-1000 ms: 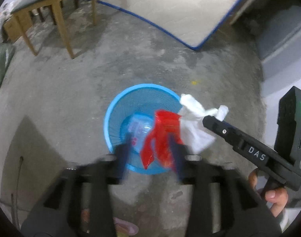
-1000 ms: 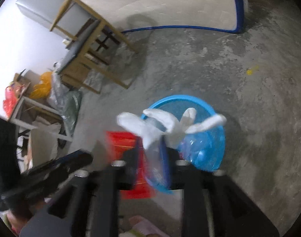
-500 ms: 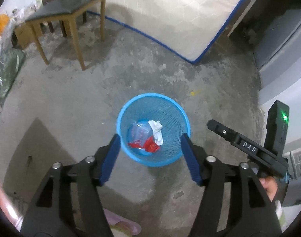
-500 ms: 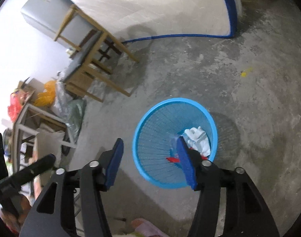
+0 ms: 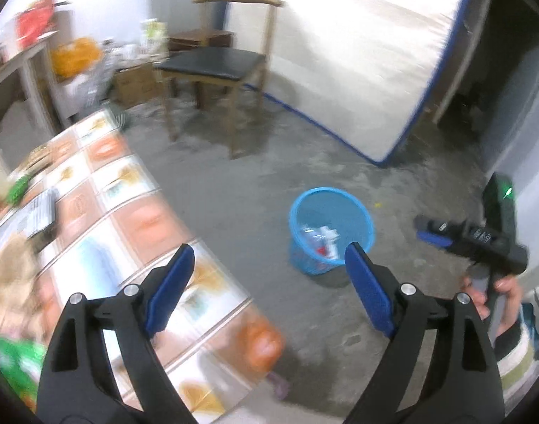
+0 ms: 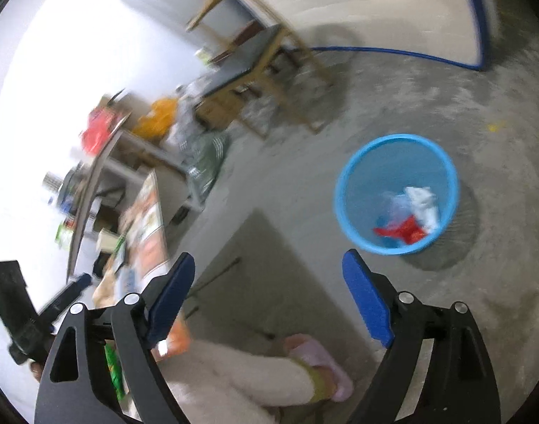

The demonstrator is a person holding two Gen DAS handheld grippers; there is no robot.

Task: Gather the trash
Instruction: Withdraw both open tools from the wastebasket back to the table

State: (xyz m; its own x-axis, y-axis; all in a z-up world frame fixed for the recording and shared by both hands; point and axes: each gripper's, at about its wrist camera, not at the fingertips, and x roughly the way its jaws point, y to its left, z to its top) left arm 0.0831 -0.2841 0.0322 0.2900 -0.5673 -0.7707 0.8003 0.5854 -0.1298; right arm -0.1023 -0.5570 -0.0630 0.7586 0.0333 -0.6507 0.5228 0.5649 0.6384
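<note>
Inside the blue basket (image 6: 354,219), dropped trash (image 6: 407,219) now lies; both grippers empty.

We see a round blue mesh wastebasket (image 6: 347,190) standing upright on the bare concrete floor (image 6: 340,106), open at the top, its rim wider than its base. Inside, at the bottom, lies the collected trash: a crumpled white tissue or paper piece (image 6: 423,203) on the right, a crumpled red wrapper (image 6: 405,229) near the front, and a clear, bluish plastic piece (image 6: 393,208) to the left of the white one. All three lie touching in one small heap. From the left wrist view we find the same wastebasket (image 5: 361,219) farther off, with the trash showing only as blurred white and red scraps (image 5: 326,240).
</note>
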